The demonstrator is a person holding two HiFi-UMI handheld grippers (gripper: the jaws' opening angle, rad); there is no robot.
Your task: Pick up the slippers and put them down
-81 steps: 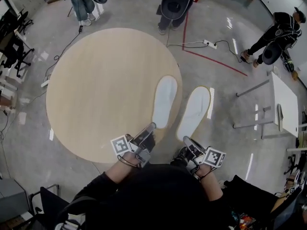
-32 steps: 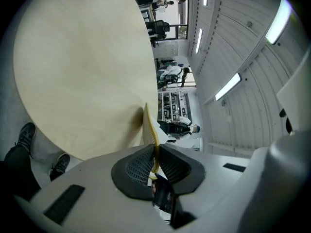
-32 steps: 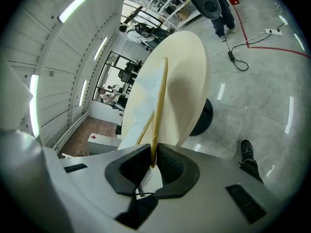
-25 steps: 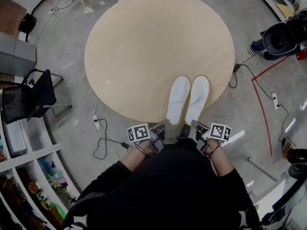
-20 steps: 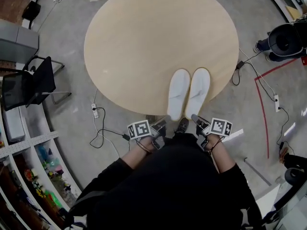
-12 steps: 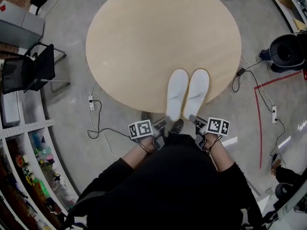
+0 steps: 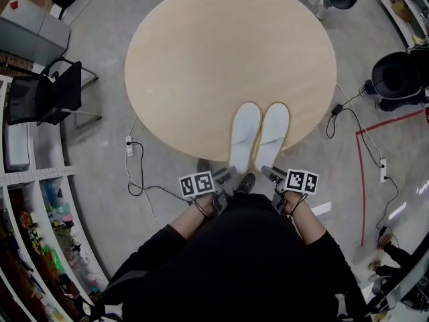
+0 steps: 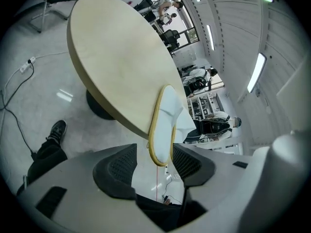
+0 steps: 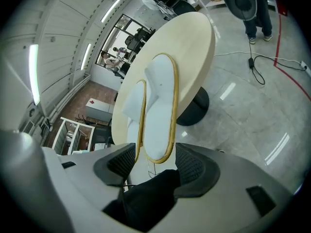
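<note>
around slippers (image 7: pixel 245 136), left gripper (image 8: pixel 154 163) and right gripper (image 9: pixel 152 165) just opened wide.

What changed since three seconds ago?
The two white fabric slippers, held apart earlier with one over the floor, now lie side by side at the round wooden table's near edge. The left gripper and right gripper have just been opening, releasing them; the heels sit between open jaws. The table stayed put.
</note>
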